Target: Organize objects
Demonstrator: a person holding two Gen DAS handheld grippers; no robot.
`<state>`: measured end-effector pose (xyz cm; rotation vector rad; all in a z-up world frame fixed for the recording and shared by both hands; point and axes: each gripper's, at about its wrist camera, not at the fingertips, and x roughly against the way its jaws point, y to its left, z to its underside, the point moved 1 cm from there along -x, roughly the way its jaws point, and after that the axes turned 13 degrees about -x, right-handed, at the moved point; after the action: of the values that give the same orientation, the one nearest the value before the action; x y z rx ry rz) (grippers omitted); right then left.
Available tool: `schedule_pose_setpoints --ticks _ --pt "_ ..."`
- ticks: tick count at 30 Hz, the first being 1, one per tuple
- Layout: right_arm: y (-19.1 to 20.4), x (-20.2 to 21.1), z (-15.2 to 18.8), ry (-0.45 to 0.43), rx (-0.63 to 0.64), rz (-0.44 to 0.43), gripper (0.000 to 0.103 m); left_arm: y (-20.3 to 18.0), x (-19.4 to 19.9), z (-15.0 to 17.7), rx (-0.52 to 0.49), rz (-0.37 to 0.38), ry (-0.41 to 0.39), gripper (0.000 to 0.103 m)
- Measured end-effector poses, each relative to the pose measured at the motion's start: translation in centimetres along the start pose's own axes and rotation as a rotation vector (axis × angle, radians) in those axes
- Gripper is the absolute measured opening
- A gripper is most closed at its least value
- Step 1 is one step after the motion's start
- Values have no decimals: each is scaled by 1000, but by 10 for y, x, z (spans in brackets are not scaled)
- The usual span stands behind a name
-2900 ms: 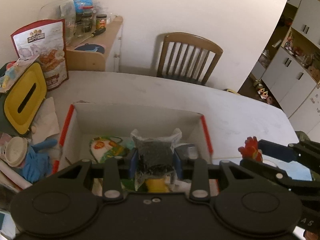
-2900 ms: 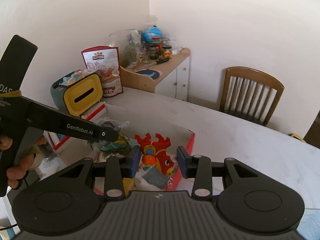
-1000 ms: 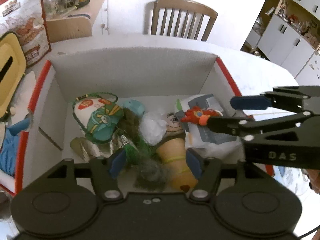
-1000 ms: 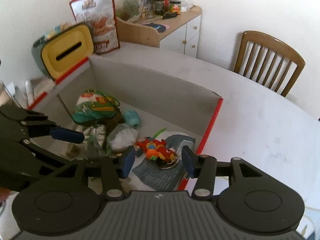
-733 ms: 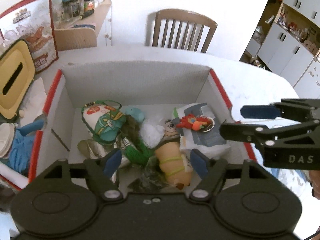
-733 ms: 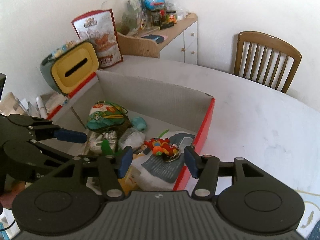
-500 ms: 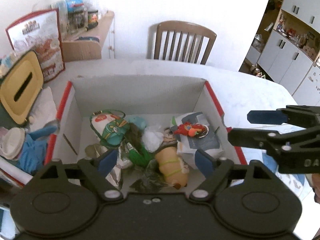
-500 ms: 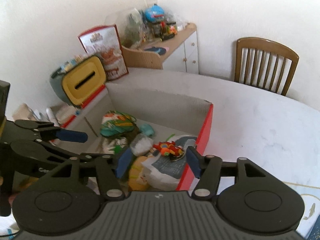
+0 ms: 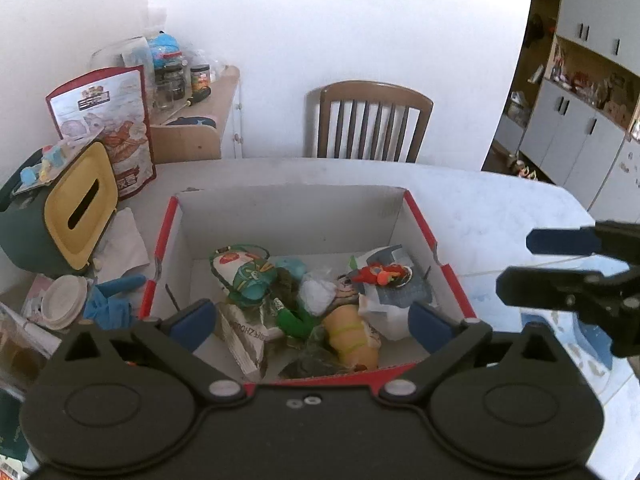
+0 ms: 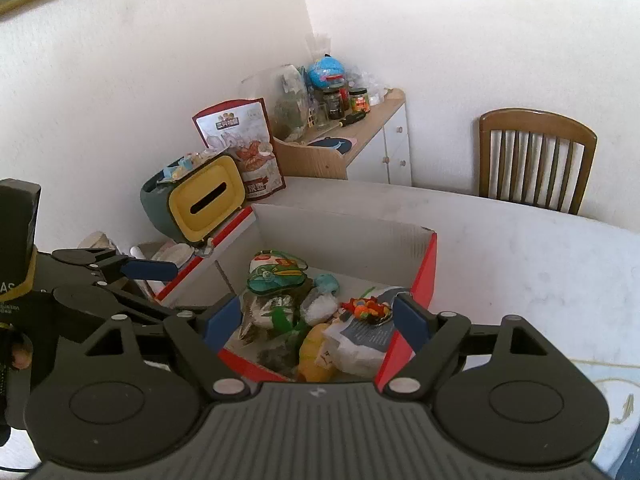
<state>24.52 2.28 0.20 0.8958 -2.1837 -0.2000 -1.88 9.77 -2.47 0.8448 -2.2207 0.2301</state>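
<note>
A white cardboard box [image 9: 421, 221] with red edges stands on the table, holding several items. A red toy [image 9: 378, 274] lies on a grey-and-white bag at the box's right. A dark clear bag [image 9: 310, 362] lies at the near wall beside a yellow-orange piece [image 9: 350, 336]. A green-and-white pouch [image 9: 244, 276] sits at the left. My left gripper [image 9: 313, 322] hovers above the box's near side, its jaws opening, nothing between them. My right gripper [image 10: 316, 320] hovers over the near right corner, jaws also opening and empty, with the red toy [image 10: 364, 306] below it.
A yellow-faced tissue holder [image 9: 80, 216] and a tall snack bag [image 9: 106, 120] stand left of the box. A blue glove [image 9: 112, 304] and a white lid [image 9: 64, 300] lie at the near left. A wooden chair [image 9: 368, 124] stands behind the table, and a sideboard [image 10: 360, 132] carries jars.
Both grippers rose and drew back from the box while their jaws widened. The dark bag and the red toy, held earlier, now lie in the box.
</note>
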Motion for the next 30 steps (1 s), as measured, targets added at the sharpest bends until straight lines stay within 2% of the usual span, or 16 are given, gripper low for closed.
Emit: schedule_pose_setpoints --ticks 9,13,16,21,30 --pt "2 18 12 -34 -6 -3 88 2 19 5 16 -18 -37 103" --pt "5 27 19 -50 10 -11 94 -1 31 7 21 -24 -78 103" --pt "9 34 27 -72 28 -11 94 -4 38 9 22 -27 -96 103" --pt "12 40 38 -83 27 -9 94 -9 47 12 32 -22 -109 103" --pt "12 51 48 -96 12 -13 97 -20 55 18 11 -63 -99 103"
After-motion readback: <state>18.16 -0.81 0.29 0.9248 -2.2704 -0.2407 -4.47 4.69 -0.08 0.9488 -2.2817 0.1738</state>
